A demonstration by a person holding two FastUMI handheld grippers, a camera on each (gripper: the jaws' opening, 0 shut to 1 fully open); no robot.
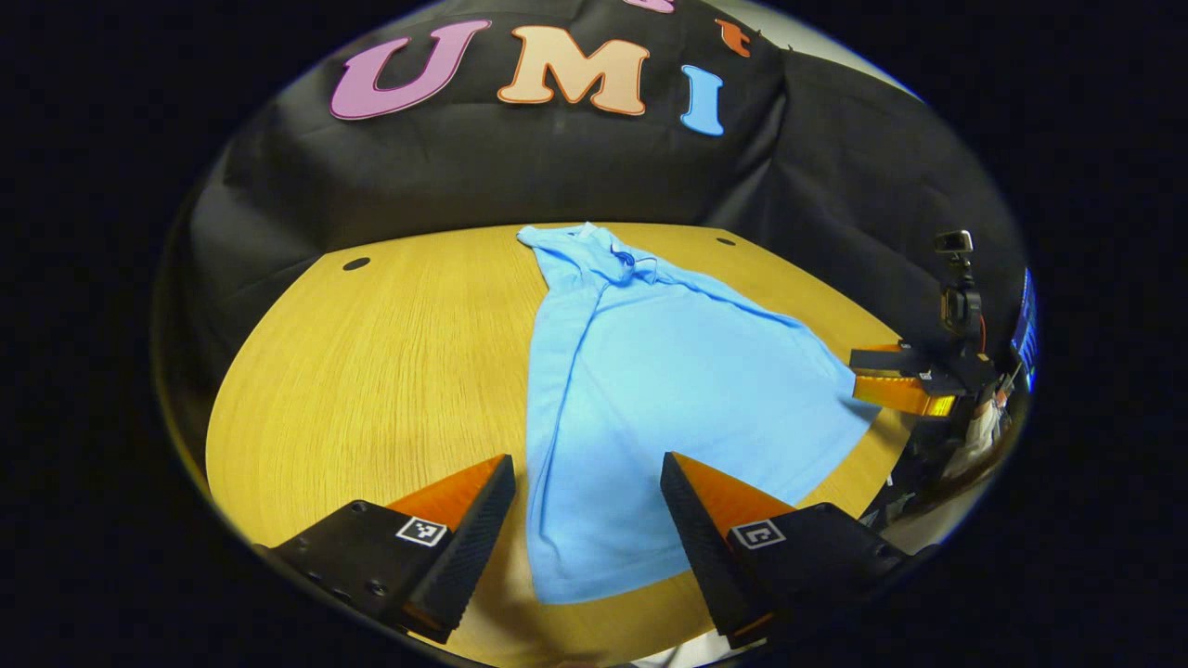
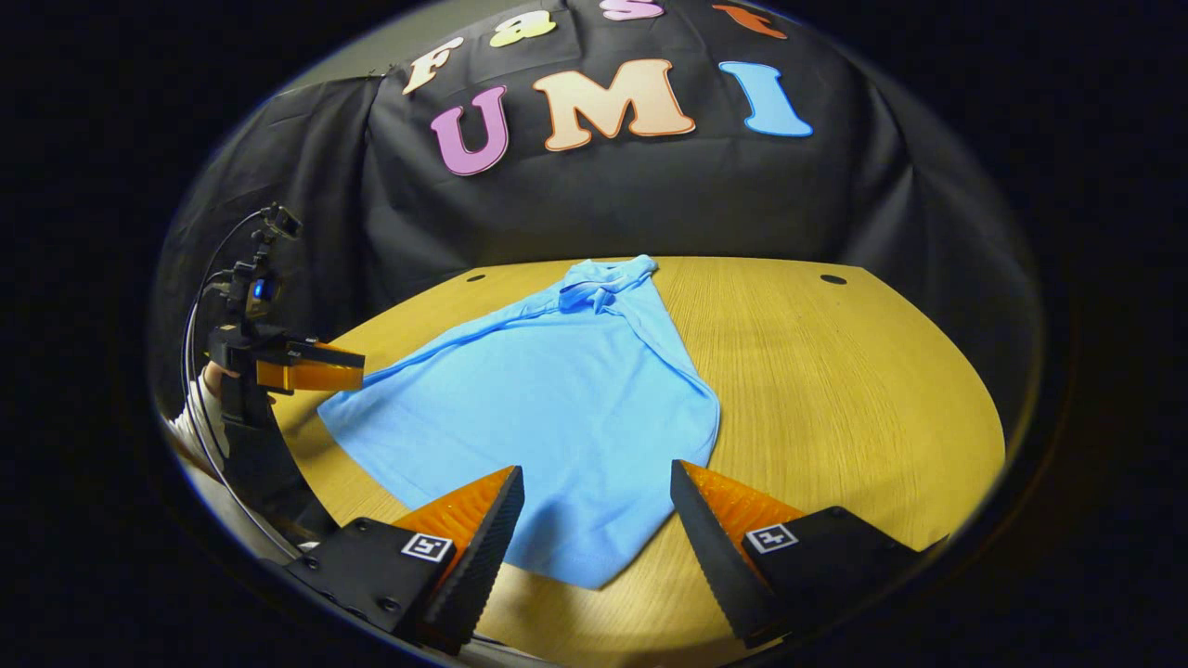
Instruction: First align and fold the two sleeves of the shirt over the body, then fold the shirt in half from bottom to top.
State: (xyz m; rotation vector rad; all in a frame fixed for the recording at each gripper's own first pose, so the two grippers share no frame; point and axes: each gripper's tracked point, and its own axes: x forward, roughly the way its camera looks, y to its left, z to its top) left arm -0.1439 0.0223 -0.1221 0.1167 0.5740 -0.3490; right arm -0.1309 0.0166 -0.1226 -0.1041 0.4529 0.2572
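A light blue shirt (image 1: 668, 390) lies flat on the wooden table (image 1: 390, 371), collar (image 1: 613, 252) at the far side, both sleeves folded in over the body. My left gripper (image 1: 587, 459) hovers open above the shirt's near left hem corner, nothing between its fingers. In the right gripper view the shirt (image 2: 538, 408) spreads to the left, its collar (image 2: 603, 283) far away. My right gripper (image 2: 596, 468) is open over the near right hem corner. The right gripper (image 1: 858, 376) also appears at the shirt's right edge, and the left gripper (image 2: 360, 366) at its left edge.
The table (image 2: 835, 390) has round cable holes (image 1: 355, 263) (image 2: 832, 278) near its back corners. Black cloth hangs behind the table. A hand and a white sleeve (image 2: 195, 417) hold the left gripper at the table's near edge.
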